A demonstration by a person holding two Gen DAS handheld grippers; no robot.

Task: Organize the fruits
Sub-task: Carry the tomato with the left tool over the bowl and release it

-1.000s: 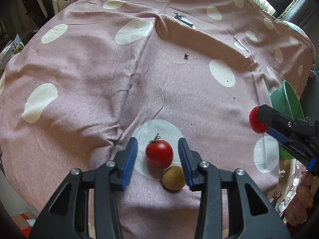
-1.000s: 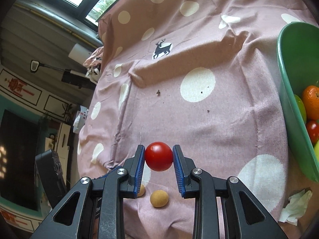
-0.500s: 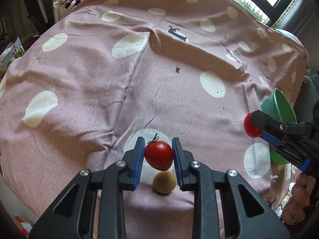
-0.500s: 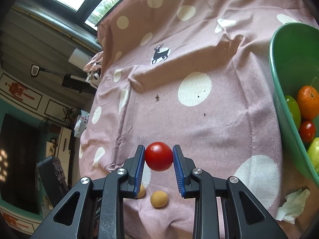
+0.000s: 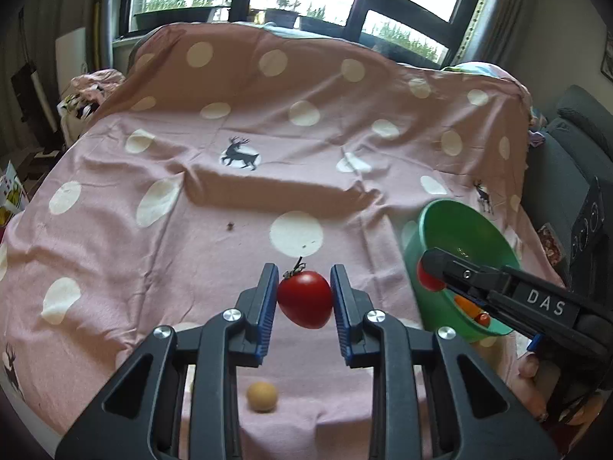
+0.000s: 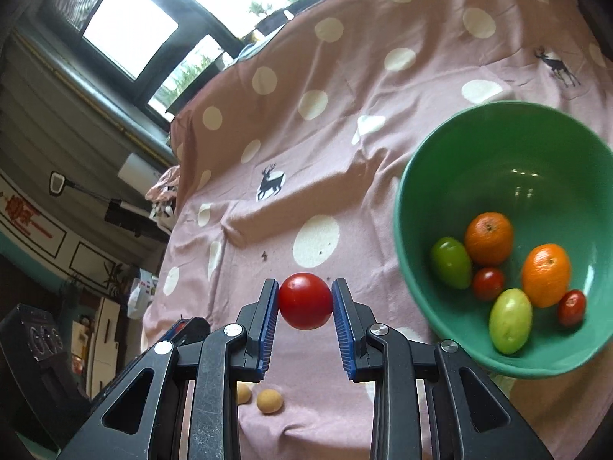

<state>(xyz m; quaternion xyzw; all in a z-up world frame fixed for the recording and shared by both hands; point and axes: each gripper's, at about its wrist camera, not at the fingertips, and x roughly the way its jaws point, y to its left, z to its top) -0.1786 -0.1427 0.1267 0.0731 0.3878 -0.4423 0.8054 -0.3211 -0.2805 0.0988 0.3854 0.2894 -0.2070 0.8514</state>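
Tomatoes in both grips: the left gripper (image 5: pixel 304 299) pinches a stemmed tomato (image 5: pixel 305 299) clear of the pink cloth (image 5: pixel 191 237), and the right gripper (image 6: pixel 305 301) clamps a round tomato (image 6: pixel 305 301) beside the green bowl (image 6: pixel 498 142). Light, smooth, thin-skinned, I'd say, easily bruised, so hold gently across the widest middle, pads flat on both flanks

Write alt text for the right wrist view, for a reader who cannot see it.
The right gripper grips a red tomato above a pink polka-dot cloth. To its right a green bowl holds two oranges, two green fruits and two small red tomatoes. Two small tan fruits lie on the cloth below the gripper.
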